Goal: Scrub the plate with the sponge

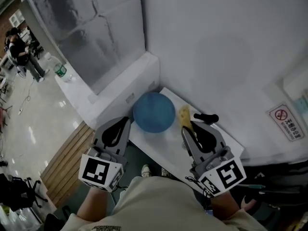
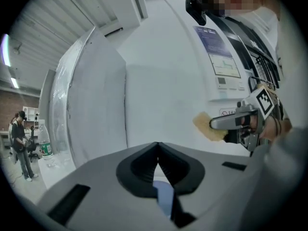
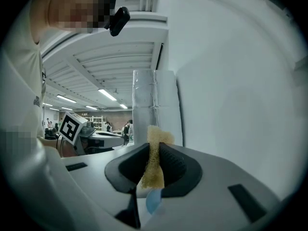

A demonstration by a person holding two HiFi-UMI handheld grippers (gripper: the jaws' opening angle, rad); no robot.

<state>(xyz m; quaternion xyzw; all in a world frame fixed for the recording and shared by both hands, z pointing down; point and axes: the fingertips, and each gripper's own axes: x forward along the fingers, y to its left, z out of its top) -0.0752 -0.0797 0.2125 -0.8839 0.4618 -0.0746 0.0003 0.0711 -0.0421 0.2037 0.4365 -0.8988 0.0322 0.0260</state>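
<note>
A round blue plate (image 1: 154,112) lies on a white table (image 1: 226,143) against the white wall. My left gripper (image 1: 126,122) is just off the plate's left rim, its jaws shut with nothing seen between them (image 2: 158,165). A sliver of the blue plate (image 2: 163,196) shows below them. My right gripper (image 1: 186,129) is at the plate's right side, shut on a yellow sponge (image 1: 184,115). In the right gripper view the sponge (image 3: 154,167) is pinched upright between the pads and sticks out past them. The left gripper view shows the sponge (image 2: 204,126) from the side.
A black handle-like object (image 1: 207,118) lies on the table right of the sponge. A white ledge (image 1: 139,78) runs along the plate's far left. A water bottle (image 1: 60,71) stands further left. A no-smoking sign (image 1: 286,121) is on the right wall. People stand far off at the left.
</note>
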